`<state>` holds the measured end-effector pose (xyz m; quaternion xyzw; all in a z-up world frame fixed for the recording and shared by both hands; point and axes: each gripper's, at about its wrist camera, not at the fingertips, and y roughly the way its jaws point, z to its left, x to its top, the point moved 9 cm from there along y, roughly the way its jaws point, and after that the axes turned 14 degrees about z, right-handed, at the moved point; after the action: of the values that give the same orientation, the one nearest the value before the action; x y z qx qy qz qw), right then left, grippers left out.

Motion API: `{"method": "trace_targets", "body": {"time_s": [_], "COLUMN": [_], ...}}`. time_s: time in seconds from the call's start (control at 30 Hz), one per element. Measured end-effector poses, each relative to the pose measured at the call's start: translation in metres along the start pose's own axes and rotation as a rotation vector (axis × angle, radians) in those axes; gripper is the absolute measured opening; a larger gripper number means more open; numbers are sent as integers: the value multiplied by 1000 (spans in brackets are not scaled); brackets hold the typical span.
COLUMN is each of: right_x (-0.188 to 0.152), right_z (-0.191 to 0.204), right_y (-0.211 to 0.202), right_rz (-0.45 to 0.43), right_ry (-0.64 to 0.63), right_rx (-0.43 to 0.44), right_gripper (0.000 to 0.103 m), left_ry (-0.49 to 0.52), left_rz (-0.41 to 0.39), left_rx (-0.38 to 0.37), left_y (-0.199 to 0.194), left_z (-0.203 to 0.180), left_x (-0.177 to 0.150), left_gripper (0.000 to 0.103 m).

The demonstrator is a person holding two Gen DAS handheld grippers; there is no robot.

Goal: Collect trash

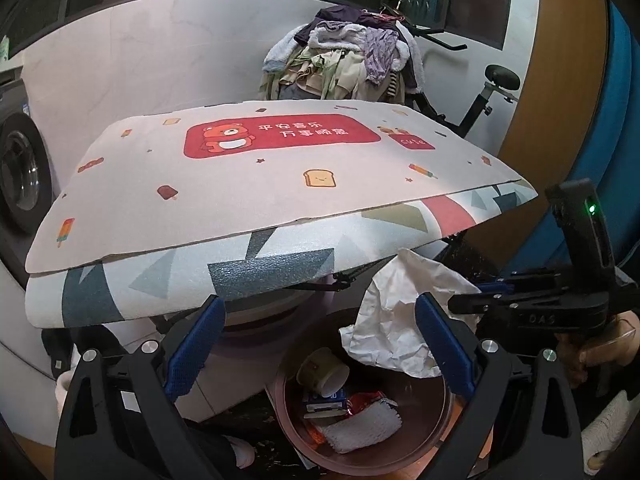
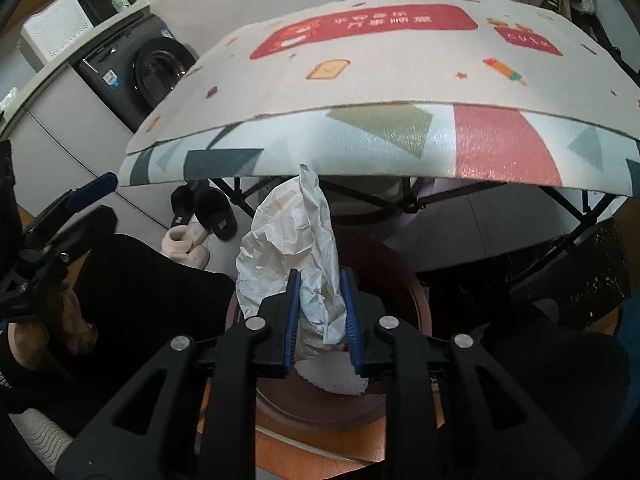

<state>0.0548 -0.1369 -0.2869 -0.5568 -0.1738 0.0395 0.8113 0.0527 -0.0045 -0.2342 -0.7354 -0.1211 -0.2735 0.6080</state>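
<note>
Crumpled paper (image 2: 304,248) clamped in right gripper (image 2: 320,312), held over bin (image 1: 436,412). Judged light, soft, easily torn; bunched lower part is best place for hold. Left gripper (image 1: 320,344) jaws apart, empty.

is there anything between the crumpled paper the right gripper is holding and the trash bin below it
Nothing visible. The right hand-held gripper holds the crumpled paper directly over the open bin. Below it lie only a cup and wrappers already inside.
</note>
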Motion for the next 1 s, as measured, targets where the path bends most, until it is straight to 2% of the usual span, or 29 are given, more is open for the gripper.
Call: {"method": "trace_targets", "body": {"time_s": [0.1,0.27,0.33,0.37,0.43,0.5,0.57,0.67,0.8,0.9,1.0], "right_x": [0,2,2,3,4,7,13,28,51,69,82], "right_z": [-2,-3,-4,-4,-4,-5,-6,-6,-9,-6,-1], "right_y": [4,8,7,5,0,-5,-17,-44,-96,-139,-176], "right_rz": [17,33,27,17,-2,-18,-52,-122,-240,-327,-390], "right_ry": [11,14,15,14,10,14,10,-6,2,2,-10], "right_rx": [-5,-15,-29,-33,-40,-68,-94,-156,-210,-227,-257], "right_gripper": [26,43,69,72,87,96,97,97,97,97,97], "left_ry": [-15,-24,-24,-24,-25,-34,-46,-63,-55,-31,-19], "left_rz": [2,0,-3,-4,-7,-5,-12,-42,-125,-208,-255], "left_rx": [-5,-5,-2,0,4,5,2,49,98,187,326], "left_y": [1,0,-1,-1,-2,-3,-7,-20,-54,-88,-119], "left_z": [3,4,4,5,5,7,10,18,21,19,16], "left_x": [0,1,1,1,2,4,8,22,54,81,103], "left_gripper": [93,93,93,93,93,95,97,97,97,97,97]}}
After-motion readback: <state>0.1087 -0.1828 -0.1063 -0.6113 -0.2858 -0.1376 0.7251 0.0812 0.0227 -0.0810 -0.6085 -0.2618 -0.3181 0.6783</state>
